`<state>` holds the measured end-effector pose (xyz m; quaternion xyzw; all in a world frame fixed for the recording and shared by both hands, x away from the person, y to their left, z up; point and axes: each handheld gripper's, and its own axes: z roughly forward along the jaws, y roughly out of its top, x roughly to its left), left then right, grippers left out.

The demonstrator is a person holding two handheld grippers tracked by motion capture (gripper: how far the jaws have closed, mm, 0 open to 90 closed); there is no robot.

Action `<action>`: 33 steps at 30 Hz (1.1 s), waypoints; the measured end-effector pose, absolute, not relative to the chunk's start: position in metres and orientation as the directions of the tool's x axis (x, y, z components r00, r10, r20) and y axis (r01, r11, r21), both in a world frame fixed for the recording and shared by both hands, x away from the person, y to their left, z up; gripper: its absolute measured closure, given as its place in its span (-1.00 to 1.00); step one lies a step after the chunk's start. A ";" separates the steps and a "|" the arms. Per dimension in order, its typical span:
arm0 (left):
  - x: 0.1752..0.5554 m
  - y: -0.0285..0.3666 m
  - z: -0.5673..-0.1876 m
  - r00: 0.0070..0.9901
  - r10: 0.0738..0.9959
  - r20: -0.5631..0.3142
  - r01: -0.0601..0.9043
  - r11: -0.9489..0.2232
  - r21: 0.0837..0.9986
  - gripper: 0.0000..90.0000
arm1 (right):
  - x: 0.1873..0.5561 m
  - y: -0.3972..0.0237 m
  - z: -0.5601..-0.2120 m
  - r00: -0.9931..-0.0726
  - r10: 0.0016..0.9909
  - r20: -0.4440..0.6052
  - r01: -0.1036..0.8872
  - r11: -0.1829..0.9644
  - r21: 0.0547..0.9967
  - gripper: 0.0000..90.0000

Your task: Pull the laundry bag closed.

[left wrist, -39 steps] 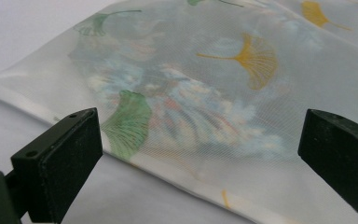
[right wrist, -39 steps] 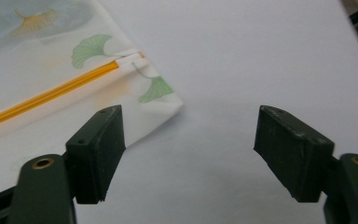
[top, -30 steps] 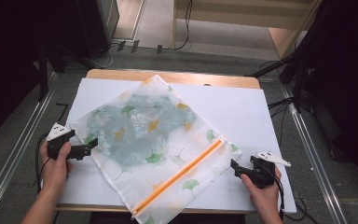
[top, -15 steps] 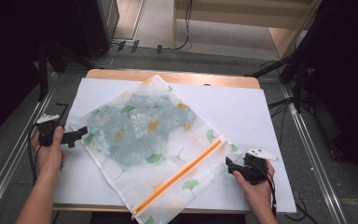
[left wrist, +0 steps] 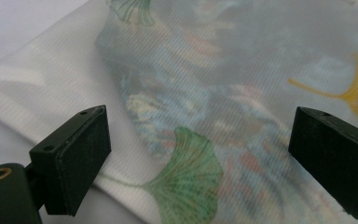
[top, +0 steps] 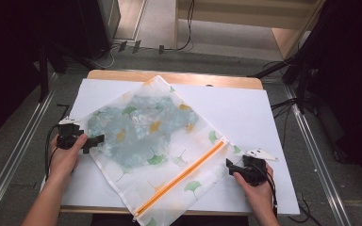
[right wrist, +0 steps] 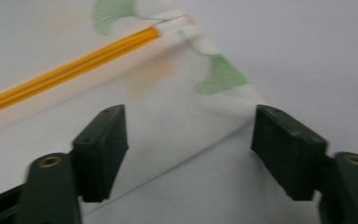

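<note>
A white mesh laundry bag (top: 160,146) printed with ginkgo leaves lies flat and turned diagonally on the white table cover (top: 259,117), with a folded bluish cloth (top: 136,127) visible inside it. Its orange zipper (top: 184,176) runs from the near edge up toward the right corner. The left hand (top: 66,155) comes in from the bottom left with the forearm angled up, and the left gripper (top: 94,141) points level at the left edge of the bag; its jaws are spread wide, with the edge of the bag below and between them, and the pads do not press it. The right hand (top: 257,188) rests near the right corner and aims the right gripper (top: 230,165) at it. Its jaws have just been closing a little, but they stand apart, the bag's corner between them and not pinched.
</note>
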<state>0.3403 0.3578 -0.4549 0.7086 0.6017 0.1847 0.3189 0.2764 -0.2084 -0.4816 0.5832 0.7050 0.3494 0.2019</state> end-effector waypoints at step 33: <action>0.327 0.354 -0.456 0.291 0.948 -0.133 0.710 -0.121 0.694 0.97 | 0.293 -0.187 -0.479 -0.319 0.942 0.105 0.689 0.155 0.708 1.00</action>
